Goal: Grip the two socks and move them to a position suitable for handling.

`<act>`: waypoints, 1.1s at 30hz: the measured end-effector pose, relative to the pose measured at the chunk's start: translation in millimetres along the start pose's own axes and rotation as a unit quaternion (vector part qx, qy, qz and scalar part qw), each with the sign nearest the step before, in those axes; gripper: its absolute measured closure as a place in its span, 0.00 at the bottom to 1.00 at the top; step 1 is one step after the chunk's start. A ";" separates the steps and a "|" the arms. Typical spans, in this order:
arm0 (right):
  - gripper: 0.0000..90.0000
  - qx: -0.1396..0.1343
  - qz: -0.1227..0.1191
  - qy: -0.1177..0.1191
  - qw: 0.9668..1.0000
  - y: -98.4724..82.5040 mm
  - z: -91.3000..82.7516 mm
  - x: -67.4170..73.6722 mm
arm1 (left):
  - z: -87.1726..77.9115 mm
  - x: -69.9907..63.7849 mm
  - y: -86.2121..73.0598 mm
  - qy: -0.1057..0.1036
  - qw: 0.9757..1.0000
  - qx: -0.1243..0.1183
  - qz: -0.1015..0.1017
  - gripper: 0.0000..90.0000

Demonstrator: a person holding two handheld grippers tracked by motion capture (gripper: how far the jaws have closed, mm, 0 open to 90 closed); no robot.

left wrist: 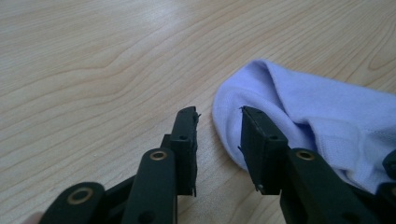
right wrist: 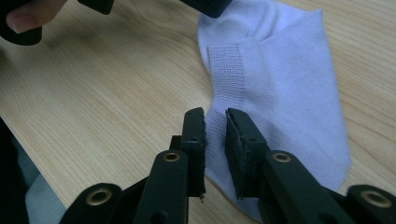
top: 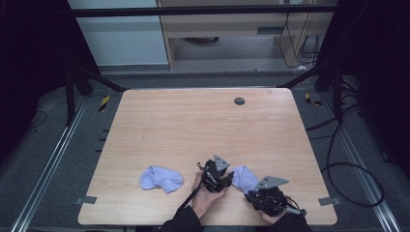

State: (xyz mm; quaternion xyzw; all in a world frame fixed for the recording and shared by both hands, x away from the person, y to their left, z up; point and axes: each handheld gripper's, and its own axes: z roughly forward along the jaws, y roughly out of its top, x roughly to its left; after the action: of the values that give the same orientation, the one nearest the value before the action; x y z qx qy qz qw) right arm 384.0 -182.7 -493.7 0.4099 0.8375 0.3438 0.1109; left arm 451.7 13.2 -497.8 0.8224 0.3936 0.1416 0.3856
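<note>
The sock (top: 244, 178) lies flat near the table's (top: 193, 125) front edge at about 5 o'clock, between the left gripper (top: 223, 181) and the right gripper (top: 255, 195); a second sock (top: 161, 179) sits well apart toward 7 o'clock. Both grippers' jaws stand narrowly apart over the sock's edges, with no pinch showing. It looks light, soft and limp, so it should be taken by a pinched fold at each end.

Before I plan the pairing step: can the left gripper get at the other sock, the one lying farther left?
Probably yes. The left sock lies alone on bare table, nothing between it and the left gripper, whose jaws now straddle the near sock edge.
</note>
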 end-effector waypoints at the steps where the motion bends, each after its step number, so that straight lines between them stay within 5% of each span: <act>1: 0.89 0.000 0.003 0.001 1.000 0.1 0.1 0.1 | 0.7 0.2 -0.2 -0.001 1.000 0.003 0.000 0.76; 13: 1.00 0.001 0.002 0.002 1.000 1.6 -1.7 -0.1 | 4.3 -2.1 -2.0 -0.006 1.000 0.008 0.002 0.94; 23: 1.00 -0.071 0.026 -0.015 0.997 6.2 -22.8 -7.9 | 4.3 0.6 -1.6 -0.011 1.000 0.008 0.002 0.98; 29: 1.00 -0.116 0.063 -0.057 0.990 8.2 -31.1 -21.9 | 5.2 1.1 -1.4 -0.012 1.000 0.007 0.007 0.99; 33: 1.00 -0.113 0.084 -0.102 0.985 9.2 -32.1 -30.8 | 5.2 1.6 -1.4 -0.013 1.000 0.007 0.009 0.99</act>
State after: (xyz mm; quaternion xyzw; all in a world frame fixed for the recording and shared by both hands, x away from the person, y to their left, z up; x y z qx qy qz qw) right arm 394.3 -217.9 -466.9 0.4969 0.7402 0.4005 0.2118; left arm 454.8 12.2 -502.4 0.8303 0.3823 0.1316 0.3837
